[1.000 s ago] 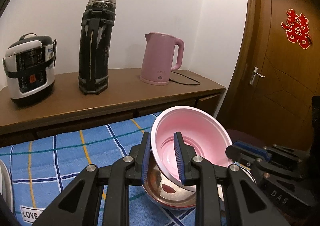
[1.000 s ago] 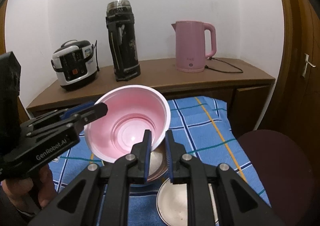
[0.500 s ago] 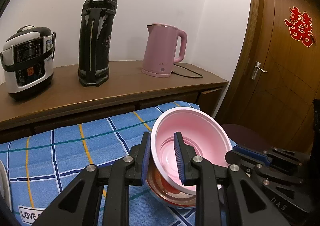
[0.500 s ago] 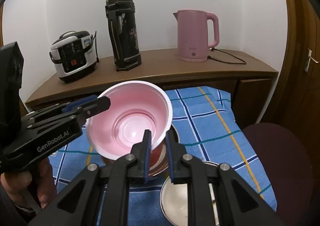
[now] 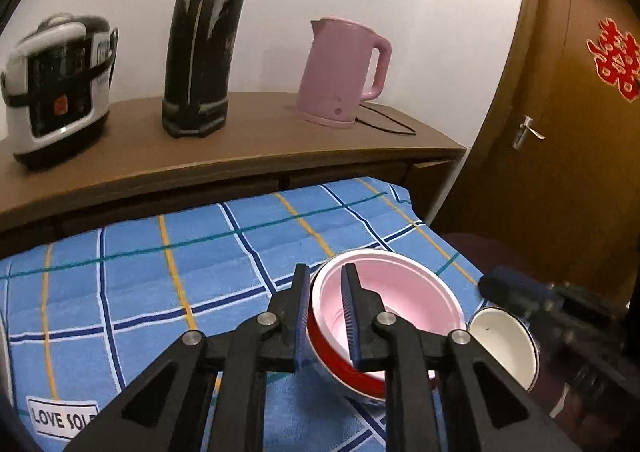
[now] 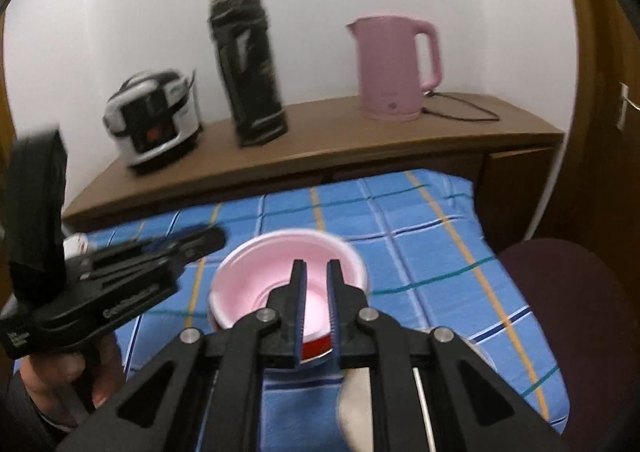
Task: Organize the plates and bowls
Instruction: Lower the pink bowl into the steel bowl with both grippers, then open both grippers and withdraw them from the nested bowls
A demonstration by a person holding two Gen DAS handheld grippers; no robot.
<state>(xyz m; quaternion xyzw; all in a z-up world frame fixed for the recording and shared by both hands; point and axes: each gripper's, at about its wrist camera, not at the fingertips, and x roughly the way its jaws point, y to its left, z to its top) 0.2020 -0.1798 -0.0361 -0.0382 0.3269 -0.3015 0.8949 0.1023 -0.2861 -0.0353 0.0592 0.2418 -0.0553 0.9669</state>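
A pink bowl [image 5: 404, 300] sits nested inside a red-rimmed bowl [image 5: 340, 360] on the blue checked cloth [image 5: 160, 284]. My left gripper [image 5: 325, 316] straddles the pink bowl's near rim, one finger inside and one outside, with a visible gap. In the right wrist view the pink bowl [image 6: 280, 264] rests in the red bowl [image 6: 314, 350], and my right gripper [image 6: 316, 308] straddles its near rim with a narrow gap. A small white bowl [image 5: 500, 344] stands just right of the stack and shows blurred under the right gripper [image 6: 360, 396].
A wooden sideboard [image 5: 240, 148] behind the cloth carries a rice cooker [image 5: 56, 80], a tall black flask [image 5: 204, 36] and a pink kettle [image 5: 340, 72]. A dark round stool [image 6: 568, 312] stands at the right by a wooden door [image 5: 580, 132].
The pink bowl has come down from the air and now sits inside the red-rimmed bowl. Both grippers moved down with it and their fingers have spread slightly at the rim.
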